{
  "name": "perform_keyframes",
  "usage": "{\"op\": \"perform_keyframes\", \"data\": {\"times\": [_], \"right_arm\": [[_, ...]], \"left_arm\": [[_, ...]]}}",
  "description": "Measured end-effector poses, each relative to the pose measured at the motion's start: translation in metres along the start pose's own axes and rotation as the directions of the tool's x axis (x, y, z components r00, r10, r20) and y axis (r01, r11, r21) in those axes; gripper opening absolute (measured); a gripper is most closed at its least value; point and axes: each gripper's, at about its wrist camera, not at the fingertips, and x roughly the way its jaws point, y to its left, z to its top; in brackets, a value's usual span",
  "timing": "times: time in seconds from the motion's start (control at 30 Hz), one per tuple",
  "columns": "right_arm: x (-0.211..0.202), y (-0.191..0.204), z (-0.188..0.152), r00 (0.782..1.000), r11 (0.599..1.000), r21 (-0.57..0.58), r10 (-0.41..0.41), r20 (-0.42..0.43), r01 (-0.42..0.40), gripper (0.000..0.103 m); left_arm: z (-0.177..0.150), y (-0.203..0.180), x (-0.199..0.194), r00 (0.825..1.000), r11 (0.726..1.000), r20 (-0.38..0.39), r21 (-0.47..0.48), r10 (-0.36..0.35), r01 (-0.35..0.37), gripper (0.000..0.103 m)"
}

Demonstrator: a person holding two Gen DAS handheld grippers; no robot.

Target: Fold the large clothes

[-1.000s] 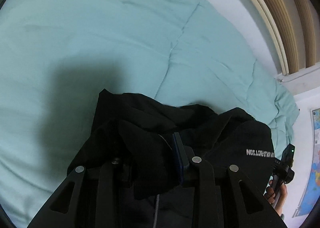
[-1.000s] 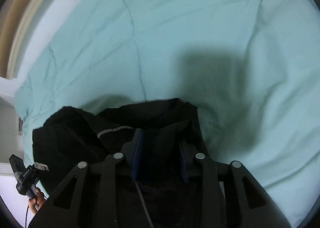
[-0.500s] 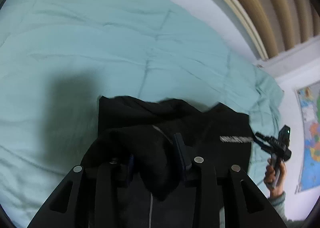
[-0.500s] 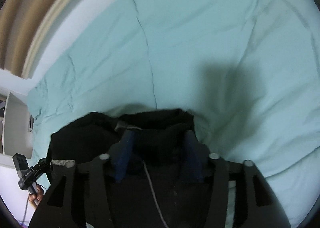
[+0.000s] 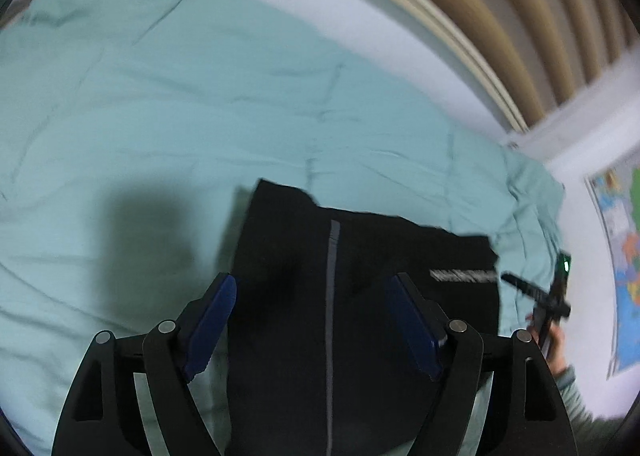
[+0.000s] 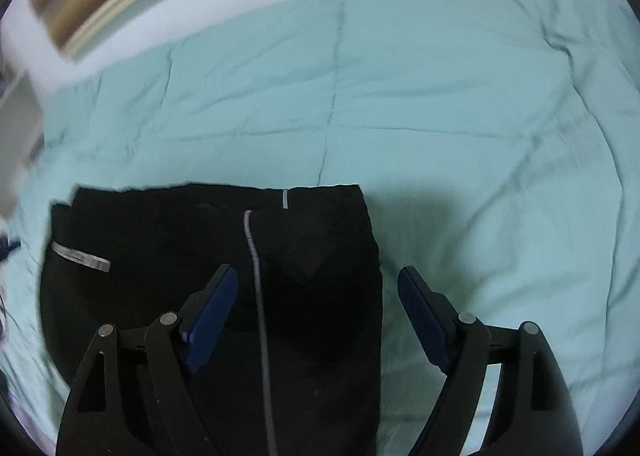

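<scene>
A black garment [image 5: 360,256] with a grey zip line and a white logo lies folded flat on the teal bed cover [image 5: 160,116]. It also shows in the right wrist view [image 6: 200,248]. My left gripper [image 5: 312,288] is open above the garment, holding nothing. My right gripper [image 6: 320,280] is open above the garment's right edge, holding nothing. The right gripper also shows at the right edge of the left wrist view [image 5: 548,296], held in a hand.
The teal bed cover [image 6: 440,96] stretches beyond and to the sides of the garment. A white wall and beige headboard slats [image 5: 500,16] lie behind the bed. A coloured map [image 5: 624,256] hangs on the wall at right.
Both grippers have opened and let go of the black garment, which now lies flat in a folded rectangle. Both grippers have pulled back and tilted up.
</scene>
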Motion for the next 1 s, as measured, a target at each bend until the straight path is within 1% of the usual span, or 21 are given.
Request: {"op": "perform_keyframes", "data": {"times": [0.07,0.17,0.23,0.33,0.43,0.47,0.5,0.53,0.57,0.6,0.63,0.7,0.73,0.77,0.8,0.87,0.93,1.0], "right_arm": [[0.012,-0.002,0.001,1.000,1.000,-0.016,0.025,-0.009,-0.025,0.084],[0.023,-0.012,0.005,0.998,0.998,-0.016,0.055,-0.005,-0.055,0.084],[0.030,-0.017,0.008,0.997,0.997,-0.020,0.079,-0.004,-0.079,0.084],[0.042,-0.022,0.015,0.995,0.995,-0.022,0.101,-0.012,-0.101,0.084],[0.061,-0.023,0.024,0.991,0.991,-0.011,0.135,-0.024,-0.135,0.084],[0.064,-0.023,0.024,0.989,0.989,-0.012,0.144,-0.031,-0.145,0.081],[0.067,-0.021,0.025,0.987,0.988,-0.016,0.152,-0.042,-0.153,0.061],[0.070,-0.016,0.024,0.989,0.989,-0.031,0.141,-0.053,-0.143,0.030],[0.070,-0.012,0.022,0.992,0.991,-0.053,0.118,-0.052,-0.121,0.024],[0.067,-0.007,0.018,0.994,0.991,-0.082,0.099,-0.036,-0.102,0.018],[0.063,-0.002,0.015,0.996,0.991,-0.102,0.083,-0.017,-0.084,0.014],[0.046,0.000,0.010,0.998,0.993,-0.113,0.047,0.029,-0.044,0.013],[0.030,0.001,0.010,0.997,0.993,-0.116,0.010,0.075,-0.002,0.012],[0.016,0.002,0.010,0.993,0.992,-0.119,-0.030,0.118,0.044,0.012],[0.000,0.003,0.013,0.981,0.986,-0.122,-0.090,0.172,0.112,0.011],[-0.021,0.004,0.022,0.967,0.983,-0.115,-0.112,0.227,0.141,0.009],[-0.027,0.007,0.034,0.955,0.977,-0.110,-0.148,0.257,0.182,0.009],[-0.016,0.009,0.047,0.949,0.970,-0.102,-0.190,0.253,0.221,0.009]], "left_arm": [[0.005,0.015,0.019,1.000,0.999,-0.015,-0.043,-0.009,0.009,0.080],[0.013,0.026,0.045,0.999,0.997,-0.033,-0.080,-0.020,0.018,0.080],[0.017,0.030,0.059,0.997,0.995,-0.060,-0.087,-0.044,0.039,0.080],[0.023,0.033,0.076,0.994,0.996,-0.098,-0.085,-0.039,0.030,0.080],[0.026,0.030,0.086,0.993,0.995,-0.102,-0.085,-0.063,0.054,0.080],[0.026,0.029,0.088,0.993,0.994,-0.096,-0.086,-0.069,0.061,0.080],[0.026,0.025,0.088,0.995,0.996,-0.079,-0.070,-0.055,0.049,0.067],[0.025,0.022,0.087,0.997,0.998,-0.069,-0.050,-0.037,0.034,0.033],[0.024,0.016,0.086,0.998,1.000,-0.059,-0.017,-0.006,0.005,0.021],[0.022,0.011,0.081,0.999,1.000,-0.042,0.003,0.024,-0.024,0.019],[0.020,0.007,0.074,1.000,1.000,-0.016,0.014,0.023,-0.023,0.015],[0.018,0.001,0.057,1.000,1.000,0.026,0.025,0.011,-0.012,0.014],[0.019,-0.001,0.050,0.999,1.000,0.043,0.026,0.008,-0.009,0.014],[0.021,-0.005,0.036,0.997,1.000,0.077,0.027,-0.009,0.007,0.014],[0.024,-0.010,0.025,0.993,0.999,0.110,0.028,-0.033,0.030,0.014],[0.035,-0.016,0.010,0.985,0.997,0.159,0.039,-0.068,0.063,0.014],[0.045,-0.025,0.008,0.982,0.997,0.182,0.062,-0.055,0.045,0.014],[0.057,-0.026,0.025,0.984,0.999,0.176,0.054,-0.013,0.004,0.014]]}}
